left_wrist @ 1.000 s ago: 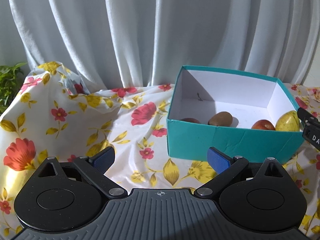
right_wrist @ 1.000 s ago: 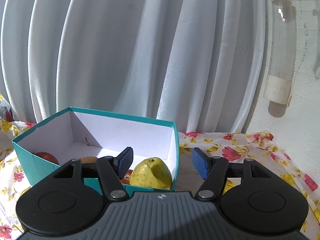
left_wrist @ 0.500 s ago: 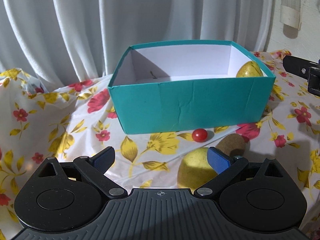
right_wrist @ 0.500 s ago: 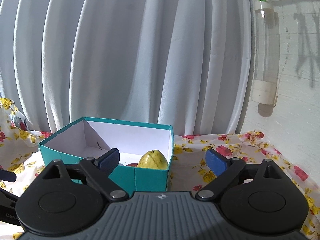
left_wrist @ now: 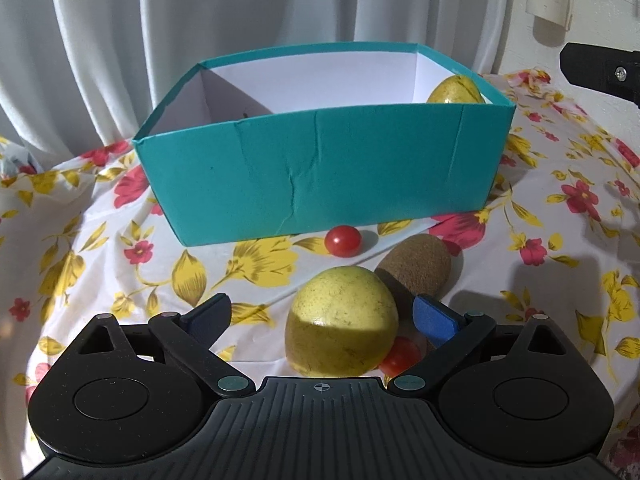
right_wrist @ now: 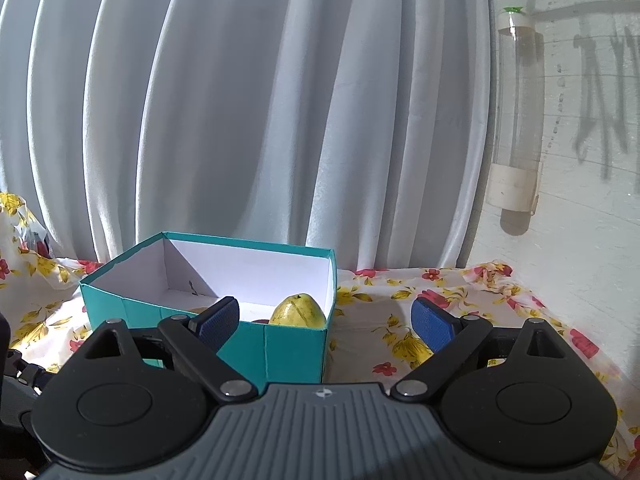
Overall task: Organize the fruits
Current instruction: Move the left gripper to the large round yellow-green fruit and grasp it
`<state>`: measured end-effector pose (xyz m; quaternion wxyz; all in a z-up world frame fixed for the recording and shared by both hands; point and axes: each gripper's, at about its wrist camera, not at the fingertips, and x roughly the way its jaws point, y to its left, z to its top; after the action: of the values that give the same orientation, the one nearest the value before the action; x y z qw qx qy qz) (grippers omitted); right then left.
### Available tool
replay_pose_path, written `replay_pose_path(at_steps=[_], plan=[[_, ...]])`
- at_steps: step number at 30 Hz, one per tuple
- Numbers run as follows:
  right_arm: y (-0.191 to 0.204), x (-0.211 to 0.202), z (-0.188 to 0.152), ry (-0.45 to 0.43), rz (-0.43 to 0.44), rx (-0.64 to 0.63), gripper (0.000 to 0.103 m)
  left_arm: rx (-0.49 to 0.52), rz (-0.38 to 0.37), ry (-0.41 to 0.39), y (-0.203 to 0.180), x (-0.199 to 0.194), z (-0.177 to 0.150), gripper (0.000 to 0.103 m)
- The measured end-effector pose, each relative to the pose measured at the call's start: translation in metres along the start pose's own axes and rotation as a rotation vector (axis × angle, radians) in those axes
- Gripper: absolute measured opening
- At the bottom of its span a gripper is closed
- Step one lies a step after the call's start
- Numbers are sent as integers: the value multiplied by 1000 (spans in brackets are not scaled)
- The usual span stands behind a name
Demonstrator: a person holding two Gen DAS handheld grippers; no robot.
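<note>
A teal box (left_wrist: 320,176) with a white inside stands on the floral cloth and holds a yellow pear (left_wrist: 456,91). In front of it lie a second yellow pear (left_wrist: 340,320), a brown kiwi (left_wrist: 416,268) and two cherry tomatoes, one near the box (left_wrist: 343,241) and one (left_wrist: 400,360) beside the pear. My left gripper (left_wrist: 320,320) is open, its jaws either side of the near pear without touching it. My right gripper (right_wrist: 326,320) is open and empty, right of the box (right_wrist: 208,300); the pear (right_wrist: 298,312) inside shows there too.
White curtains hang behind the table. The floral cloth (left_wrist: 100,240) covers the whole top and drapes off its edges. A clear tube (right_wrist: 518,128) hangs on the white wall at the right. The right gripper's body (left_wrist: 600,68) shows at the upper right of the left wrist view.
My left gripper has swung from the box's left side to its front and moved down over the loose fruit. My right gripper has pulled back from the box, leaving the pear inside.
</note>
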<state>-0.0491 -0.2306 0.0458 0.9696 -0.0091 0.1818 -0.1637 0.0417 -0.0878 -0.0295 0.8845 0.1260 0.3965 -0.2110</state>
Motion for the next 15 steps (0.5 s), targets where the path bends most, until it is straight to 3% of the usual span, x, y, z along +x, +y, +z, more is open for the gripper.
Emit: replay_pose_path(at_steps=[4,15], plan=[[-1,0,-2,13,-10,1,93,1,-14,35,0,9,-2,85],[1,0,-4,22,-12,-5,93,-9,-29,50,1,16,-2,79]])
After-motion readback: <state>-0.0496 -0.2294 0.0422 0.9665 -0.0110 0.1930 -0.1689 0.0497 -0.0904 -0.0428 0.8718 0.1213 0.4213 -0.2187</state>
